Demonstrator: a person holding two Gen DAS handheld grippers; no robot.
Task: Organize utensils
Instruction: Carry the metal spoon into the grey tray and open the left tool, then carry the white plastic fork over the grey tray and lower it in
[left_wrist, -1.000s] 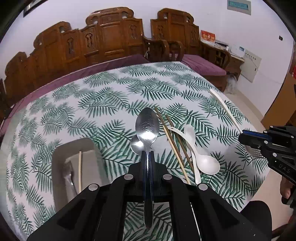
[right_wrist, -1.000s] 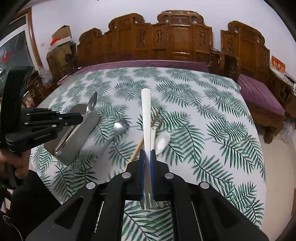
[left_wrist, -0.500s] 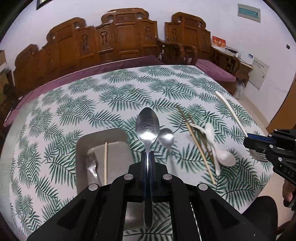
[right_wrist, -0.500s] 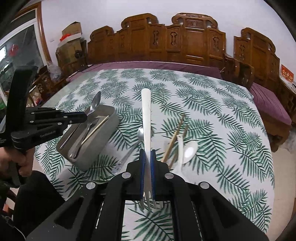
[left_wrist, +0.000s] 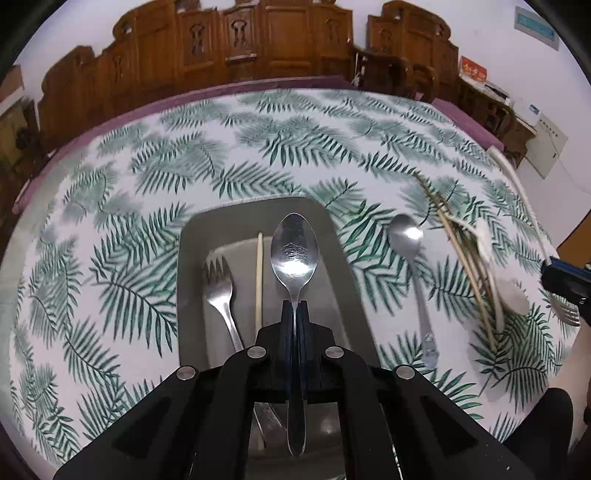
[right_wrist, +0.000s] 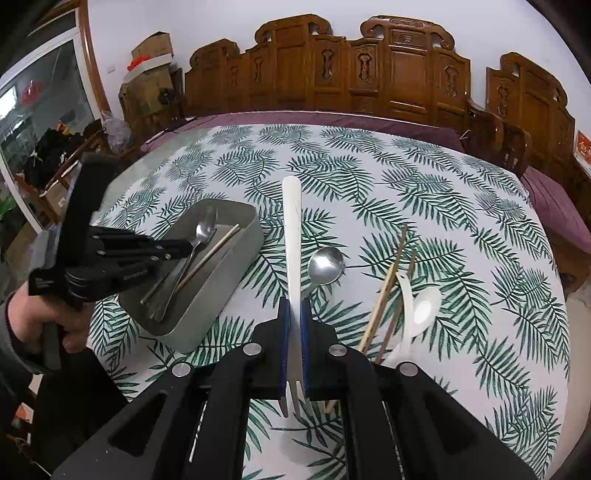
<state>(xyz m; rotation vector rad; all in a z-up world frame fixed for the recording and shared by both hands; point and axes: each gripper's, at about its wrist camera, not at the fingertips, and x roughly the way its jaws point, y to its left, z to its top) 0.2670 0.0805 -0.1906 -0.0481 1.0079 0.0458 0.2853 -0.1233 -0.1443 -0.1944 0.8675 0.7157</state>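
Note:
My left gripper (left_wrist: 294, 306) is shut on a metal spoon (left_wrist: 294, 254), bowl pointing forward, hanging over the grey metal box (left_wrist: 192, 258). Inside the box lie a metal fork (left_wrist: 218, 291) and a pale chopstick (left_wrist: 259, 280). My right gripper (right_wrist: 294, 302) is shut on a white-handled fork (right_wrist: 292, 229), its handle pointing forward and its tines toward the camera, above the tablecloth right of the box (right_wrist: 236, 266). The left gripper (right_wrist: 177, 249) with its spoon (right_wrist: 205, 229) also shows over the box in the right wrist view.
On the leaf-print cloth right of the box lie a second metal spoon (right_wrist: 325, 266), two brown chopsticks (right_wrist: 388, 291) and a white ceramic spoon (right_wrist: 421, 306). Carved wooden chairs (right_wrist: 369, 74) ring the far side of the round table. A person's hand (right_wrist: 33, 317) holds the left gripper.
My left gripper carried the spoon leftward and down until it hangs over the box. My right gripper moved left with the fork, nearer the box.

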